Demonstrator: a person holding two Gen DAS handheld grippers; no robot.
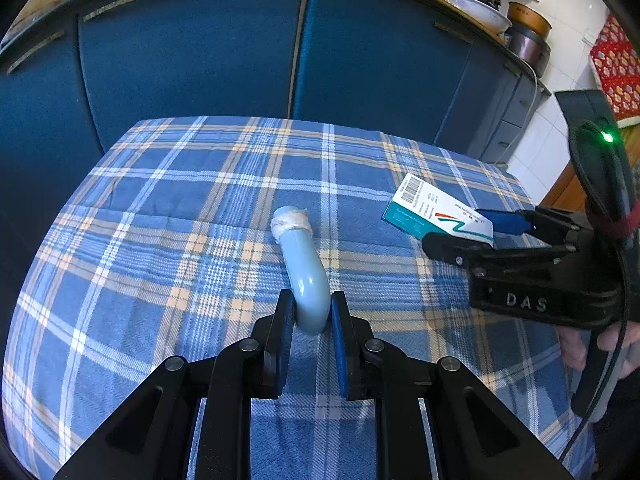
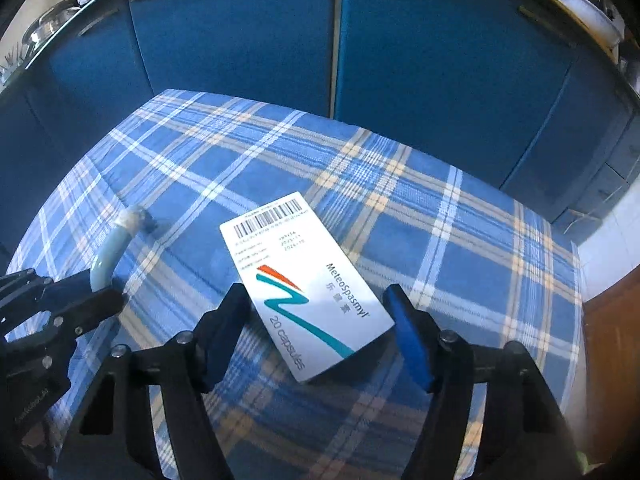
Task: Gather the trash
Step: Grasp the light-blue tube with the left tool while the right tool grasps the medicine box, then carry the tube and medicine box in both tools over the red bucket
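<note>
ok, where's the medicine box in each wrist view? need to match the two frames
Left wrist: medicine box at right of centre on the plaid cloth, between the right gripper's open fingers.
Right wrist: medicine box at centre, between that camera's own fingers, barcode end farthest away.
Shared landmark: the curved pale-blue tube, centre in the left view, far left in the right, held by the left gripper.

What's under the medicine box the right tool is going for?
The medicine box lies flat on the plaid tablecloth, between the open right tool fingers. Only cloth shows around its edges; whatever is directly beneath stays covered.
</note>
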